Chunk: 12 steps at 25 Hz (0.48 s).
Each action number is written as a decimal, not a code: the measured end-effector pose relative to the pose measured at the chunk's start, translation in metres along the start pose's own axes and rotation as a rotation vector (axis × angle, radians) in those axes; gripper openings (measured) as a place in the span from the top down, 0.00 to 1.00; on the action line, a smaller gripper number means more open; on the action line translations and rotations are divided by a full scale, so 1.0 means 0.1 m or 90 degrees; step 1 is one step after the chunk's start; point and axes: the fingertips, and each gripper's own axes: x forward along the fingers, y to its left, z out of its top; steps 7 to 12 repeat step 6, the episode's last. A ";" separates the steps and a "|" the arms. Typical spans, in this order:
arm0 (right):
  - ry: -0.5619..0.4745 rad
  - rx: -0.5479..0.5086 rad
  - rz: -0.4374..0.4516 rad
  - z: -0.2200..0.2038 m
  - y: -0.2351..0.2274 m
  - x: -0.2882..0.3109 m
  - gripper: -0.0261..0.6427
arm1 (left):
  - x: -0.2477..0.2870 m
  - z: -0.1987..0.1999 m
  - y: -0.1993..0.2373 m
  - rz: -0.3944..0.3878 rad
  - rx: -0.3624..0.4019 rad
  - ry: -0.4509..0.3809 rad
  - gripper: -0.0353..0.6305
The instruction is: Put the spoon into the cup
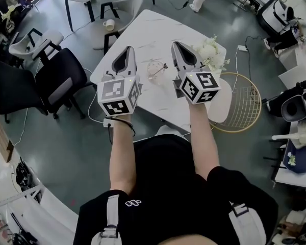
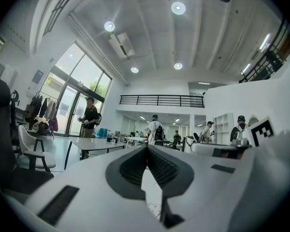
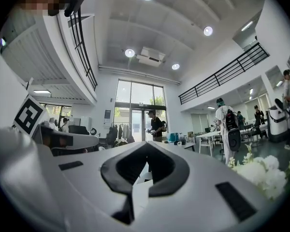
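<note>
A small clear glass cup (image 1: pixel 154 69) stands on the white table (image 1: pixel 148 32), between my two grippers. The spoon (image 1: pixel 163 66) shows as a thin handle reaching right from the cup's rim; its bowl end is too small to make out. My left gripper (image 1: pixel 128 50) is held level just left of the cup, its jaws shut with nothing between them. My right gripper (image 1: pixel 176 45) is held level just right of the cup, also shut and empty. Neither gripper view shows the cup or the spoon; in them the left gripper (image 2: pixel 146 147) and the right gripper (image 3: pixel 146 145) look out across the room.
White flowers (image 1: pixel 210 51) stand on the table right of my right gripper. A gold wire chair (image 1: pixel 243 105) is at the table's right side. Black chairs (image 1: pixel 61 78) and white chairs (image 1: pixel 33 42) stand to the left. A white mug (image 1: pixel 108 24) sits behind the table. Several people stand far off.
</note>
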 end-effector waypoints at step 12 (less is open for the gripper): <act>0.011 -0.004 -0.002 -0.07 -0.02 -0.02 0.95 | 0.00 -0.05 -0.01 -0.001 -0.001 0.002 0.92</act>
